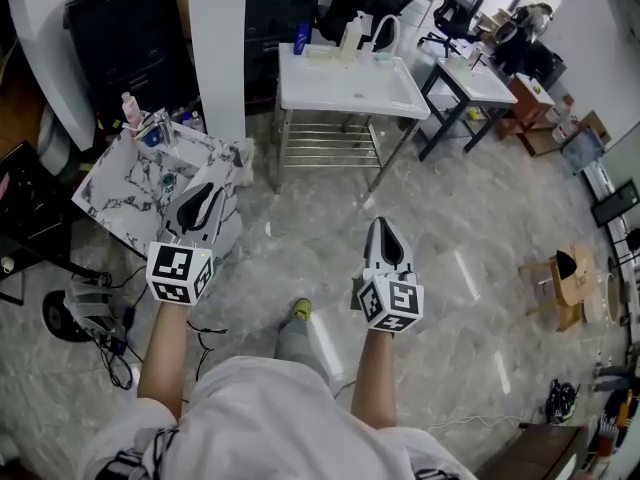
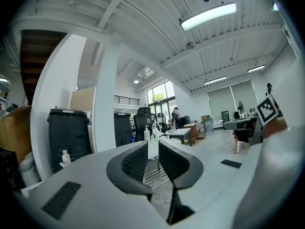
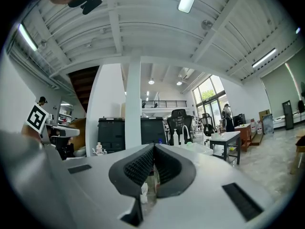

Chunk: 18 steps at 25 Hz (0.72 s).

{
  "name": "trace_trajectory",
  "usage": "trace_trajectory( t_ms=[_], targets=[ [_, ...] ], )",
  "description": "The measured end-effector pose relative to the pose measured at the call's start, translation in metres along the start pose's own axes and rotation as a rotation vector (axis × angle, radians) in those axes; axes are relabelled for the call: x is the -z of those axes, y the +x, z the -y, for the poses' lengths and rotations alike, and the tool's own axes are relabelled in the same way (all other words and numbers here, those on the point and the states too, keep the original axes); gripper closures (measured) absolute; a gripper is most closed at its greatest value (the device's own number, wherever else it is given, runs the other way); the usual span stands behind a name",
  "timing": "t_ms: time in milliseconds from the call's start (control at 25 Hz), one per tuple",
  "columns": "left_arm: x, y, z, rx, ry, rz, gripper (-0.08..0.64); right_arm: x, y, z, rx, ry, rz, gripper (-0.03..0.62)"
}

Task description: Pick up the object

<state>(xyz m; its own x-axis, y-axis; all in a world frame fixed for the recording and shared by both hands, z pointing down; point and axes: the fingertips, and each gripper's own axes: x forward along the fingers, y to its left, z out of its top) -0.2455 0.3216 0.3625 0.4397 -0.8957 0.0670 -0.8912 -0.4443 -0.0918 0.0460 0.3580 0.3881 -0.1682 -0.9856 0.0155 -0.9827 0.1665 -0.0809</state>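
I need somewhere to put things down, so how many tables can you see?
3: a marble-topped table at the left, a white table straight ahead, a dark-legged desk right of it. Others may be hidden farther back.

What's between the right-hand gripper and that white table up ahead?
Only bare, glossy grey floor, as the head view shows. The right gripper is held in the air short of the white table.

Counted in head view: two grippers, the left gripper (image 1: 204,200) and the right gripper (image 1: 384,240). Tables numbered three: one white sink table (image 1: 345,90), one marble-patterned table (image 1: 125,196) and one dark-framed desk (image 1: 482,84). Two black office chairs (image 1: 458,6), one wooden stool (image 1: 566,280) and one black bin (image 1: 120,20) were noted.
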Motion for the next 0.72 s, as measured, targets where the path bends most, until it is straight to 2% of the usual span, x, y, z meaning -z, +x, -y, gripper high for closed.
trace_trajectory(
  t_ms=[240,720],
  targets=[
    [0.007,0.069,0.001,-0.015,-0.012,-0.017,0.483,0.009,0.058,0.043,-0.014,0.017,-0.010,0.586],
    [-0.026,0.235,0.024,-0.004,0.001,-0.014,0.483,-0.021,0.184,0.160,-0.027,0.020,0.005,0.586]
  ],
)
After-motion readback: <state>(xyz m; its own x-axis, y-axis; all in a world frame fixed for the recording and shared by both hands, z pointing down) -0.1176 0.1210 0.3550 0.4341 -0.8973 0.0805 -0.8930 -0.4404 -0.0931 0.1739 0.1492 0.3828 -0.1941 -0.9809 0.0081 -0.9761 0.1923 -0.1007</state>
